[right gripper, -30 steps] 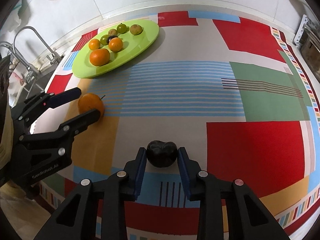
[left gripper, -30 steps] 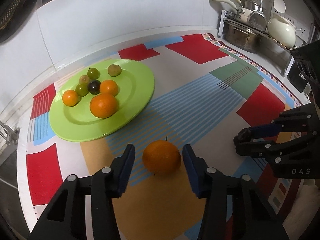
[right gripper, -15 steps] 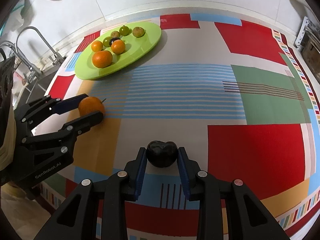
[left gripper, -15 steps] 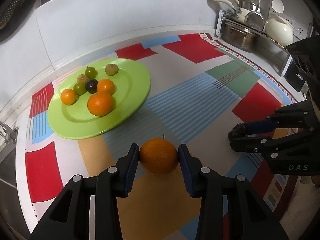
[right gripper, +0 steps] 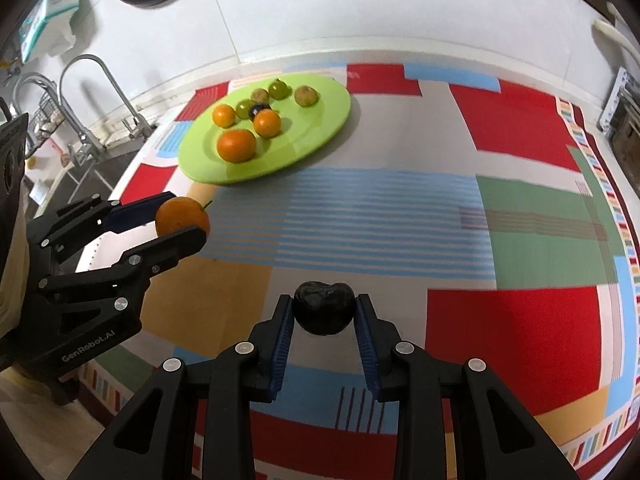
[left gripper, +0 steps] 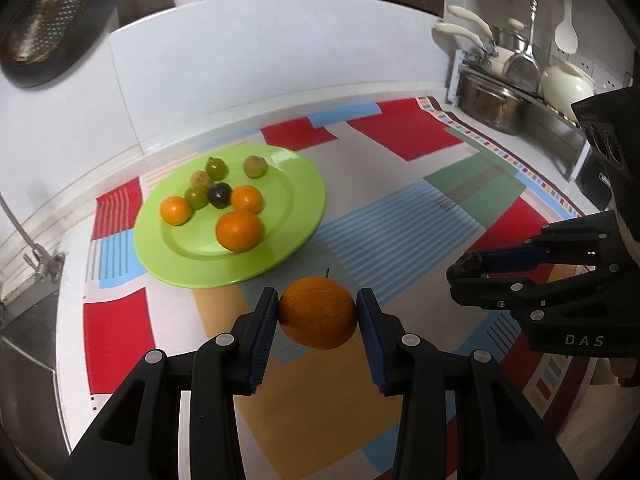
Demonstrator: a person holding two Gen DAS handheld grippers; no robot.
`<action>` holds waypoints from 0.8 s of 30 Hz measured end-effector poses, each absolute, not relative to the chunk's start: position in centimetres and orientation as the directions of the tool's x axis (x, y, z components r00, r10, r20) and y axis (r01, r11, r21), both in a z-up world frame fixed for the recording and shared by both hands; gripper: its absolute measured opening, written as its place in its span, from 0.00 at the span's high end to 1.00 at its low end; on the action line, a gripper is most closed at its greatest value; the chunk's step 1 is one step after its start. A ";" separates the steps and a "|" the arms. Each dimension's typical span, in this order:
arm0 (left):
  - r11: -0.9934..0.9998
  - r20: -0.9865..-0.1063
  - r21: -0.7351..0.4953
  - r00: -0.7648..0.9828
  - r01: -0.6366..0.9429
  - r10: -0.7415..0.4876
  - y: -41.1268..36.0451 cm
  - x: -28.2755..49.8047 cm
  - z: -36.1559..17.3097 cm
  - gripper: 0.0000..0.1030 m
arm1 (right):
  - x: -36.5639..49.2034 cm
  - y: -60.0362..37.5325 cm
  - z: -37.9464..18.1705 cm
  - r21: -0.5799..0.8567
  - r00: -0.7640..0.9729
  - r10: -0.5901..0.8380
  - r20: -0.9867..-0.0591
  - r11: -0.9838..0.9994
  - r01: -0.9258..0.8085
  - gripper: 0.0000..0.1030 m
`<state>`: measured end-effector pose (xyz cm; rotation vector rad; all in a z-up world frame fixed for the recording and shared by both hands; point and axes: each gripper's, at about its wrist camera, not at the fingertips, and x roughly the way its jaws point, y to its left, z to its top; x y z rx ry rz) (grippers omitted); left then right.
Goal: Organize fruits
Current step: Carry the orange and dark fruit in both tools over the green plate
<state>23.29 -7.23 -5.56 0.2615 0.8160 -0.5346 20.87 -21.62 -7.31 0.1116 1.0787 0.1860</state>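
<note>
My left gripper [left gripper: 317,312] is shut on a large orange [left gripper: 317,312] and holds it above the patterned cloth, short of the green plate [left gripper: 296,200]. It also shows in the right wrist view [right gripper: 182,220]. My right gripper [right gripper: 323,314] is shut on a dark plum [right gripper: 323,312], lifted off the cloth; its tip shows in the left wrist view [left gripper: 466,270]. The plate [right gripper: 320,128] holds several fruits: oranges [left gripper: 239,230], small green fruits [left gripper: 216,168] and a dark one [left gripper: 220,195].
A colourful patterned cloth [right gripper: 500,132] covers the counter. A rack with pots and utensils [left gripper: 500,96] stands at the back right. A sink with taps [right gripper: 80,92] lies to the left. A white wall [left gripper: 260,56] runs behind the plate.
My left gripper closed on the orange and lifted it off the cloth. My right gripper, holding the plum, rose too. Both views now look further up and forward towards the plate.
</note>
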 end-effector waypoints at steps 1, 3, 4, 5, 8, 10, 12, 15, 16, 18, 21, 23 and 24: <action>0.841 -0.746 0.019 0.567 0.541 -0.349 -7.2 23.3 -5.4 0.61 | 20.9 -21.5 -7.1 0.181 0.466 0.208 -0.860 0.978 -0.103 0.69; 0.853 -0.736 0.016 0.584 0.522 -0.343 -6.8 23.2 -5.0 0.61 | 21.0 -21.4 -6.7 0.181 0.478 0.214 -0.852 0.977 -0.114 0.69; 0.855 -0.733 0.016 0.587 0.518 -0.342 -6.7 23.2 -4.9 0.61 | 21.1 -21.3 -6.5 0.179 0.484 0.216 -0.848 0.976 -0.121 0.69; 0.859 -0.729 0.015 0.594 0.512 -0.341 -6.6 23.1 -4.7 0.61 | 21.2 -21.2 -6.3 0.178 0.491 0.218 -0.843 0.976 -0.127 0.69; 0.868 -0.718 0.018 0.611 0.495 -0.334 -6.1 23.0 -4.1 0.61 | 21.4 -20.8 -5.6 0.177 0.513 0.228 -0.828 0.973 -0.147 0.69; 0.875 -0.711 0.020 0.622 0.483 -0.327 -5.9 23.1 -3.8 0.61 | 21.7 -20.5 -5.1 0.175 0.529 0.236 -0.815 0.971 -0.164 0.69; 0.883 -0.700 0.021 0.637 0.469 -0.322 -5.5 23.1 -3.3 0.61 | 22.0 -20.2 -4.6 0.176 0.544 0.247 -0.802 0.968 -0.180 0.69; 0.891 -0.687 0.020 0.654 0.453 -0.316 -5.1 23.3 -2.7 0.61 | 22.3 -19.7 -3.9 0.184 0.563 0.266 -0.782 0.962 -0.199 0.69; 0.894 -0.684 0.021 0.658 0.447 -0.314 -5.0 23.3 -2.5 0.61 | 22.5 -19.5 -3.6 0.186 0.570 0.272 -0.775 0.961 -0.206 0.69; 0.901 -0.675 0.023 0.672 0.433 -0.305 -4.7 23.5 -2.1 0.61 | 22.9 -19.4 -3.2 0.190 0.583 0.283 -0.761 0.958 -0.217 0.69; 0.909 -0.664 0.028 0.688 0.415 -0.294 -4.3 23.8 -1.6 0.61 | 23.6 -19.1 -2.5 0.188 0.605 0.292 -0.741 0.955 -0.231 0.69; 0.914 -0.654 0.031 0.700 0.404 -0.287 -4.0 24.1 -1.3 0.61 | 23.9 -18.9 -2.1 0.184 0.618 0.295 -0.729 0.954 -0.238 0.69; 0.916 -0.650 0.032 0.705 0.400 -0.285 -4.0 24.2 -1.1 0.61 | 24.2 -18.8 -1.9 0.182 0.625 0.297 -0.722 0.953 -0.243 0.69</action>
